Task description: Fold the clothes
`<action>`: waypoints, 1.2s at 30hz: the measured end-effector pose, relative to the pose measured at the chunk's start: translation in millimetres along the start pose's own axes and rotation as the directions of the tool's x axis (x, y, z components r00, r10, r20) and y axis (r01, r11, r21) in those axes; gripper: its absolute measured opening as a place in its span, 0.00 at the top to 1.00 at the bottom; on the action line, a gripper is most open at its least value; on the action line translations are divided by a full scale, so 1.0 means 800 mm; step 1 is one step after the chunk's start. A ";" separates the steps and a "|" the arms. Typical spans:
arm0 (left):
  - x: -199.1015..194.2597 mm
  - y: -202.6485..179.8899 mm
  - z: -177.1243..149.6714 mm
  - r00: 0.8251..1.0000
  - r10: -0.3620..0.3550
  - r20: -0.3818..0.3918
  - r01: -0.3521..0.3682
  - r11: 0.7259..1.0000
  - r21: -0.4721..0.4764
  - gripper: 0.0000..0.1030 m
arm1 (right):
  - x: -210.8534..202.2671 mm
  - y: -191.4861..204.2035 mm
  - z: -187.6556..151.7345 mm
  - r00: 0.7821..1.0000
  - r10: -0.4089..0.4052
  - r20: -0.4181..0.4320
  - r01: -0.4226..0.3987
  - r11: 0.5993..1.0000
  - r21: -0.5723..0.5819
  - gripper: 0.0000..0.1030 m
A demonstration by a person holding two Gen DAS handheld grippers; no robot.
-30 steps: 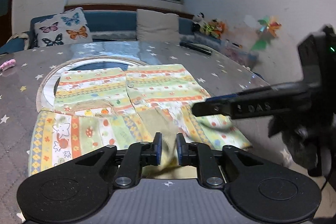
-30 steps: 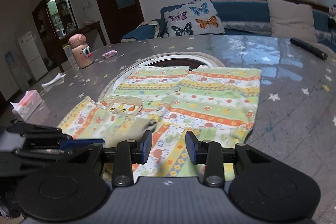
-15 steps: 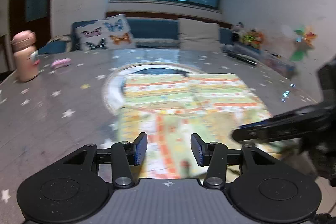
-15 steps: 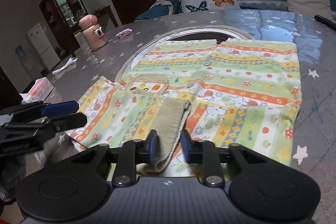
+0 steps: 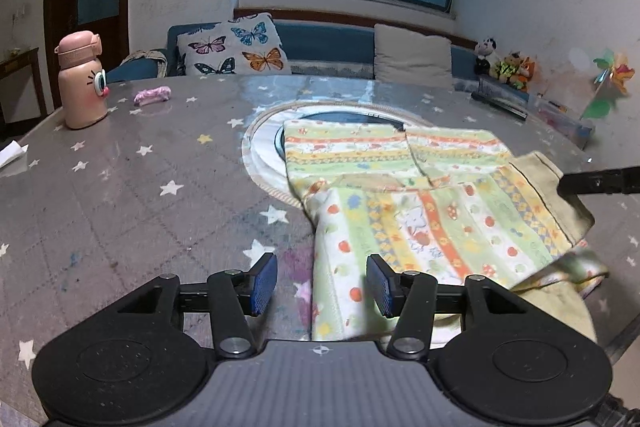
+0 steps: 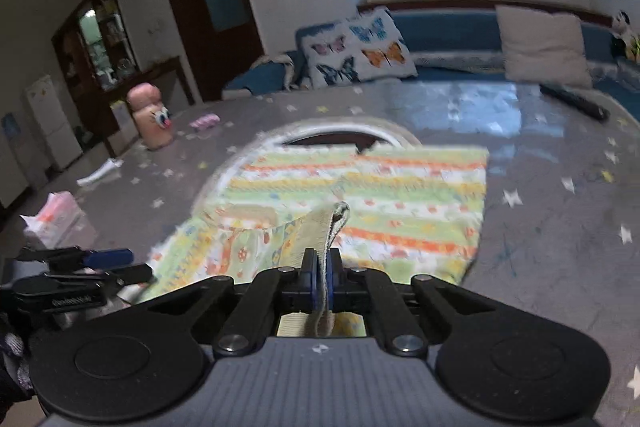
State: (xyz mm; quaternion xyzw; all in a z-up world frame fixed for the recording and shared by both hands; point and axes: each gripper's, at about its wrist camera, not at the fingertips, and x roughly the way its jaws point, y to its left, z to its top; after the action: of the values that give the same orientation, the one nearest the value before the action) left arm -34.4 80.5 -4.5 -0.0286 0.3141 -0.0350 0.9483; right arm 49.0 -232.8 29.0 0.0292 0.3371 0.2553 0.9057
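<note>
Our patterned shirt point(image 5: 404, 187) lies on the starry table point(image 5: 120, 195), one sleeve point(image 6: 320, 227) lifted. Our right gripper point(image 6: 319, 277) is clamped tight on that sleeve's cuff; our left gripper point(image 5: 322, 285) hangs wide apart over the shirt's near edge, gripping nothing.

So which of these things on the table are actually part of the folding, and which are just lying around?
Part of the job:
patterned garment
right gripper, shut on its beige cuff
left gripper, open

Just lying about:
pink bottle
pink wrapper
remote
tissue pack
</note>
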 end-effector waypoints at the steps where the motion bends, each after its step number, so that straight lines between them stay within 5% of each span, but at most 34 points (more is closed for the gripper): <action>1: 0.002 0.000 -0.001 1.000 0.010 -0.008 -0.010 1.000 0.008 0.51 | 0.008 -0.003 -0.004 1.000 -0.007 -0.022 0.007 1.000 0.003 0.96; 3: 0.006 0.002 -0.003 0.999 0.028 -0.023 -0.028 0.999 0.018 0.59 | 0.021 -0.005 -0.012 0.998 -0.026 -0.055 0.026 1.000 -0.009 0.93; 10: -0.001 0.004 0.017 1.000 0.011 0.008 -0.011 1.000 0.026 0.63 | 0.025 -0.005 -0.011 0.995 -0.095 -0.045 0.091 0.992 -0.083 0.91; 17: 0.042 -0.017 0.048 0.998 -0.059 0.006 0.058 0.997 0.047 0.82 | 0.057 0.014 0.000 0.999 -0.005 -0.034 0.000 0.988 -0.156 0.91; 28: 0.065 -0.015 0.043 0.999 -0.039 -0.037 0.043 0.994 0.099 0.86 | 0.072 0.001 -0.015 0.996 -0.004 -0.090 -0.011 0.986 -0.167 0.91; 36: 0.008 -0.045 0.008 0.997 -0.075 -0.029 0.080 0.947 0.312 0.84 | 0.044 0.008 -0.038 0.991 0.008 -0.131 -0.040 0.970 -0.240 0.90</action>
State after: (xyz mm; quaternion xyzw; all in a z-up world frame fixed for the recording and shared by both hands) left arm -27.3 44.0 0.2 0.1100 0.3112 -0.1219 0.9361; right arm 49.8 -214.3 -14.1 -0.0942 0.3608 0.3069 0.8756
